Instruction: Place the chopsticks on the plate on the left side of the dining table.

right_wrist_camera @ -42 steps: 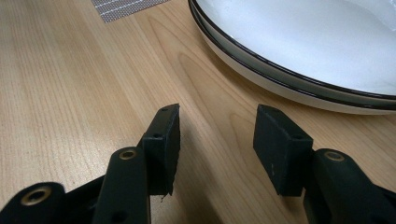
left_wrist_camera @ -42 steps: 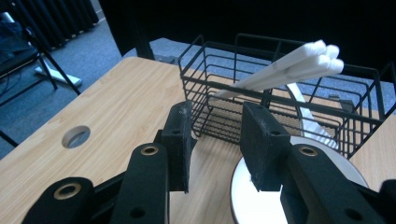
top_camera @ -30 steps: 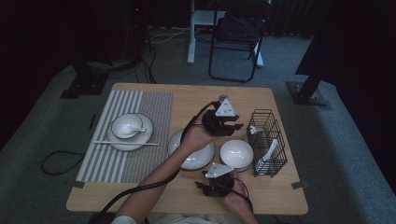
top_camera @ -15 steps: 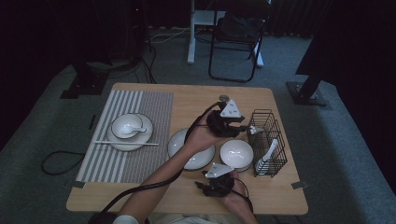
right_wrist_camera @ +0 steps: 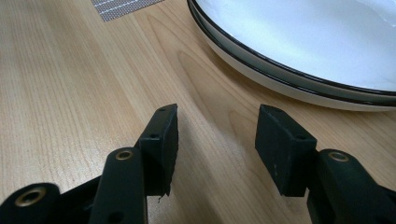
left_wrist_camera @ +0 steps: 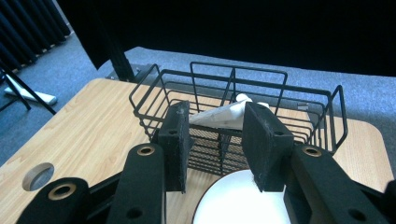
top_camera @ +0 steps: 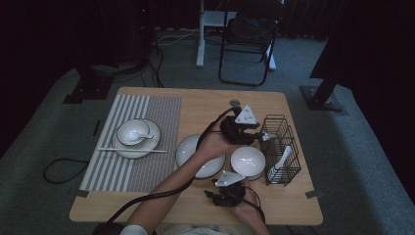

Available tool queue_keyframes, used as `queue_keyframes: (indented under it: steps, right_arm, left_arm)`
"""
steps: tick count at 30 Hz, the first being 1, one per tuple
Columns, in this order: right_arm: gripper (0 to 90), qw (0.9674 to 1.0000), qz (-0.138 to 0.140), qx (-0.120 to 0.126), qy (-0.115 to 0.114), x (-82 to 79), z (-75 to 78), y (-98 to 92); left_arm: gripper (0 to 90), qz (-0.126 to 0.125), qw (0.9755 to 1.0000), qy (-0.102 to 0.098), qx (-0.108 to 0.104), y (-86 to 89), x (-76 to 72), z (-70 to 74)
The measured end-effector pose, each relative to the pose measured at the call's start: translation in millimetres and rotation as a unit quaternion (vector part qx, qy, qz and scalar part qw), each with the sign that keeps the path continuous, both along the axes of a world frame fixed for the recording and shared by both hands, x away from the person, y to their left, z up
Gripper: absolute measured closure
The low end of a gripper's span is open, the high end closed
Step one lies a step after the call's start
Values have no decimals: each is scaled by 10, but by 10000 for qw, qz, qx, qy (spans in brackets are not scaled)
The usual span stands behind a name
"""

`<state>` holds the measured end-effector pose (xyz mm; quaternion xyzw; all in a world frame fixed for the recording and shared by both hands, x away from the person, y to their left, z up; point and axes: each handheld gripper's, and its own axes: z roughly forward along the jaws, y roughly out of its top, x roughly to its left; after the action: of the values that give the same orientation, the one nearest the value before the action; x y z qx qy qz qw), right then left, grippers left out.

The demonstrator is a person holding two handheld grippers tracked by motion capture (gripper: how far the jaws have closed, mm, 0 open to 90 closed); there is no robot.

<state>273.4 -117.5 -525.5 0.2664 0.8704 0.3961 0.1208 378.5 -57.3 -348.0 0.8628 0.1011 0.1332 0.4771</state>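
Observation:
My left gripper (top_camera: 254, 136) reaches across the table to a black wire basket (top_camera: 281, 142) at the right. Its jaws stand open with nothing between them (left_wrist_camera: 216, 122), just short of the basket (left_wrist_camera: 308, 116). A white spoon (left_wrist_camera: 224, 114) leans inside the basket (top_camera: 280, 164). Under the jaws is the rim of a white bowl (left_wrist_camera: 233, 203), which sits left of the basket (top_camera: 248, 161). My right gripper (top_camera: 215, 190) rests low near the table's front edge, open over bare wood (right_wrist_camera: 215, 135). A white black-rimmed plate (right_wrist_camera: 303, 42) lies just ahead of it (top_camera: 195, 152).
At the left, a striped placemat (top_camera: 147, 142) carries a plate (top_camera: 122, 147) with a small bowl (top_camera: 132, 131), a spoon and chopsticks (top_camera: 132, 150). A round hole (top_camera: 235, 103) sits in the wooden table (top_camera: 195, 105). A folding chair (top_camera: 247, 39) stands beyond it.
My left gripper has shifted a little to the right, closer to the wire basket. The right gripper has stayed where it was.

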Motion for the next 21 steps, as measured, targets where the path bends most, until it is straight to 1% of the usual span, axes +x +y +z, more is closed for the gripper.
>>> queue_keyframes:
  steps: [3,6,9,14,16,18,21]
  right_arm:
    - [486,10000,0,-3,-6,0,0,0]
    - [486,10000,13,-6,-8,1,0,-2]
    - [486,10000,27,-18,-26,4,-1,-4]
    - [486,10000,20,-7,-22,4,-1,-2]
    - [486,10000,21,-6,-20,4,-1,-2]
    - [486,10000,8,2,-2,0,0,-1]
    - [486,10000,14,3,-5,1,0,0]
  left_arm:
    - [633,30,10000,-22,17,-11,2,-2]
    - [656,110,9999,-52,23,-9,17,-12]
    - [682,195,9998,-28,2,-10,44,-24]
    - [718,296,9995,-11,55,-56,110,-35]
    - [726,347,9994,6,64,-81,135,-43]
    - [752,446,9990,71,8,-110,161,-60]
    - [768,497,9987,148,34,-156,215,-87]
